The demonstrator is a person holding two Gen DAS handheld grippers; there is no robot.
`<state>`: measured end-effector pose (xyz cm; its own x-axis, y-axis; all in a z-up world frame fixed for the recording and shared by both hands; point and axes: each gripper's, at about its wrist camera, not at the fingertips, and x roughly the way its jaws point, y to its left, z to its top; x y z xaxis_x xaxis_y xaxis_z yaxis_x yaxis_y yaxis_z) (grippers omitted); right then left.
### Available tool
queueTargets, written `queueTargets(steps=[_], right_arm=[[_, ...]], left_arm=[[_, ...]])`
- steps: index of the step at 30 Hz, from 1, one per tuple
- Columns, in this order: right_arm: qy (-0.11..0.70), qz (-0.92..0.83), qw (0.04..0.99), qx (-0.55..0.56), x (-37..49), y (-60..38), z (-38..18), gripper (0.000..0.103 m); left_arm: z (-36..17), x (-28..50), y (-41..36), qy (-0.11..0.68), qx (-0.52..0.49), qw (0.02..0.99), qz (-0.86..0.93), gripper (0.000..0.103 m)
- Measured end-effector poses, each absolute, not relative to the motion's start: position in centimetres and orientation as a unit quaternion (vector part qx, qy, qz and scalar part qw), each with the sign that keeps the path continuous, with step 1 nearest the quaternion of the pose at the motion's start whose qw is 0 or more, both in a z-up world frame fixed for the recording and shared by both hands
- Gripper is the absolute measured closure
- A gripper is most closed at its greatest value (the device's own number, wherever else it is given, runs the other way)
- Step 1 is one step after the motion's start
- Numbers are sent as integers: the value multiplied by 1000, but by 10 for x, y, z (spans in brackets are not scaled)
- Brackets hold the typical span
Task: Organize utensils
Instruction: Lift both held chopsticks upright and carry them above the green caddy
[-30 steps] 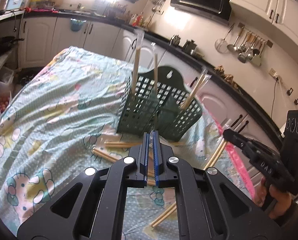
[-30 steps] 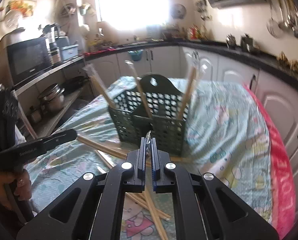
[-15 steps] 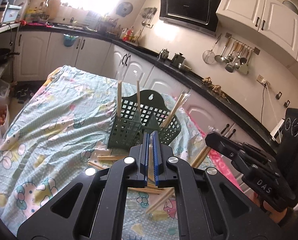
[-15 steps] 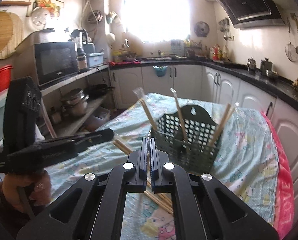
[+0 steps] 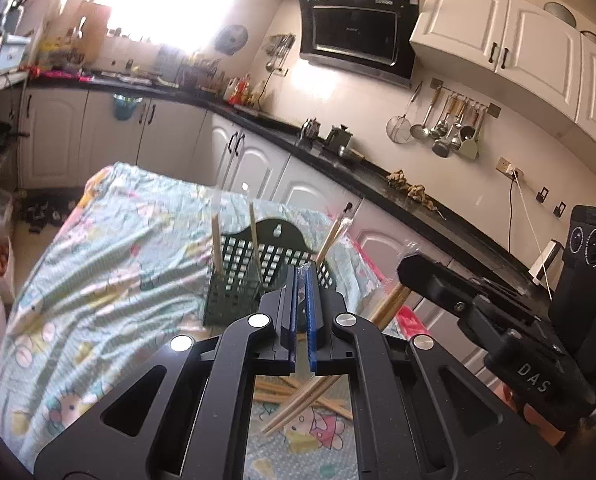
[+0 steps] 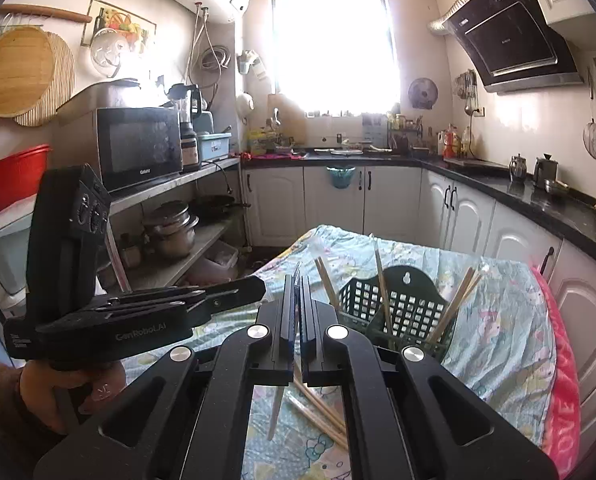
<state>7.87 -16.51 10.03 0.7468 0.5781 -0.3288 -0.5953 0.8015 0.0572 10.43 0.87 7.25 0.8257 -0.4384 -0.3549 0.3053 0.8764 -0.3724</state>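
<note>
Both grippers raised, left gripper (image 5: 302, 280) & right gripper (image 6: 297, 286) clamping chopsticks (image 5: 298, 400)

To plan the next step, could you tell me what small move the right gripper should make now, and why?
Probably carry the right gripper forward over the basket and tip its chopsticks upright for lowering in. Its fingers are shut on them, the sticks hang free below, and other pairs already stand in the basket.

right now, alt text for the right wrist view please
The right gripper, shut on wrapped chopsticks, is raised before a green basket of upright chopsticks on a patterned tablecloth; the left gripper is alongside, kitchen behind.
</note>
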Motion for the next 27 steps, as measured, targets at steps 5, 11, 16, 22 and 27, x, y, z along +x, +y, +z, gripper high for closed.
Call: queueTargets(steps=[5, 11, 16, 22, 27], right_arm=[[154, 311, 938, -18, 83, -170, 111, 101], [143, 303, 942, -6, 91, -178, 123, 101], [130, 301, 945, 2, 98, -184, 134, 101], [120, 298, 947, 5, 109, -187, 147, 101], [113, 296, 949, 5, 119, -186, 158, 101]], left_arm=[[90, 105, 6, 204, -146, 946, -206, 102], [106, 112, 0, 192, -137, 949, -211, 102], [120, 118, -3, 182, -130, 951, -214, 102], [134, 130, -5, 175, -126, 952, -217, 102], [149, 140, -7, 165, -124, 953, -221, 102]])
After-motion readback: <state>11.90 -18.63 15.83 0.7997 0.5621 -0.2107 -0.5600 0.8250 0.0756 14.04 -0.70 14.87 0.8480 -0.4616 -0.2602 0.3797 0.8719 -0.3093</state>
